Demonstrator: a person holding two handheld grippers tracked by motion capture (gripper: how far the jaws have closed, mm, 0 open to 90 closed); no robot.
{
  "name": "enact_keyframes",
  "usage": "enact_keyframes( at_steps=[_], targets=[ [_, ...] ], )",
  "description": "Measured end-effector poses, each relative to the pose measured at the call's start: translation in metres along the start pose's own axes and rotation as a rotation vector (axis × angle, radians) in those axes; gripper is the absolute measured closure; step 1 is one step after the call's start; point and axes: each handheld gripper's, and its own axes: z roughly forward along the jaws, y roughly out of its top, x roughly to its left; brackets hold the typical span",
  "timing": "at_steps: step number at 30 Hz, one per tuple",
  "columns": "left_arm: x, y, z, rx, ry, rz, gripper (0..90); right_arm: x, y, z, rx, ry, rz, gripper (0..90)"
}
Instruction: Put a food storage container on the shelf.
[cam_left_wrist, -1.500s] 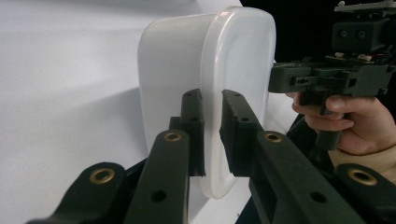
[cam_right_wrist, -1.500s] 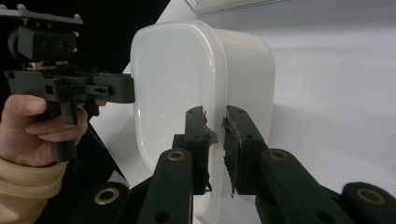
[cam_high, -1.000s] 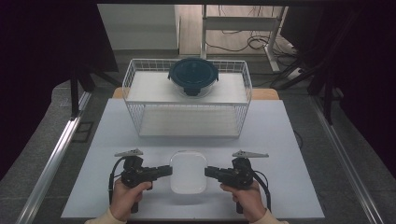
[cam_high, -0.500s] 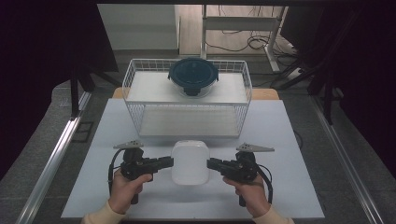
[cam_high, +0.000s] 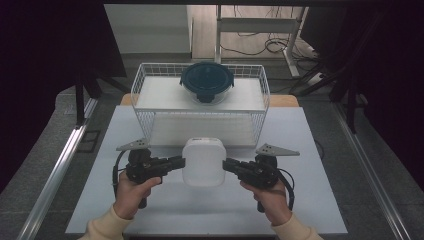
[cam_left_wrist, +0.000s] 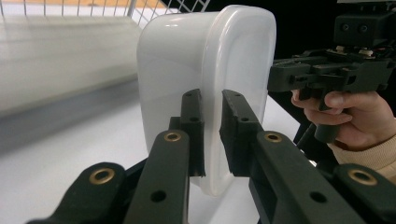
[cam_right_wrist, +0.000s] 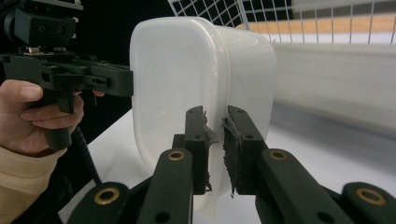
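The white, rounded-square plastic container (cam_high: 203, 162) hangs above the white table (cam_high: 310, 150), its rim pinched on either side by the left gripper (cam_high: 176, 162) and the right gripper (cam_high: 229, 166). Beyond both grippers stands a white wire basket (cam_high: 145, 82), bearing a dark blue round lidded bowl (cam_high: 207, 81).

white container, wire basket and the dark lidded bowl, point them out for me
white container (cam_high: 203, 162), high view, middle of its top face
wire basket (cam_high: 200, 121), high view, front wall
dark lidded bowl (cam_high: 206, 80), high view, lid centre

Container's (cam_left_wrist: 205, 93) lower edge hidden behind fingers (cam_left_wrist: 191, 130)
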Motion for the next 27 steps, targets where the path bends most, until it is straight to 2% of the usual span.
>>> enact_keyframes(
  at_steps=[9,22,27],
  targets=[
    [0.002,0.017,-0.005,-0.027,0.003,0.021,79.7,0.009,0.017,-0.001,-0.041,-0.015,-0.066,79.4],
    [-0.001,0.049,-0.016,-0.072,0.001,0.062,79.5,0.018,0.054,-0.004,-0.066,-0.013,-0.122,79.4],
    [0.001,0.063,-0.018,-0.082,-0.012,0.059,79.4,0.018,0.069,-0.004,-0.074,-0.016,-0.138,79.4]
  ],
)
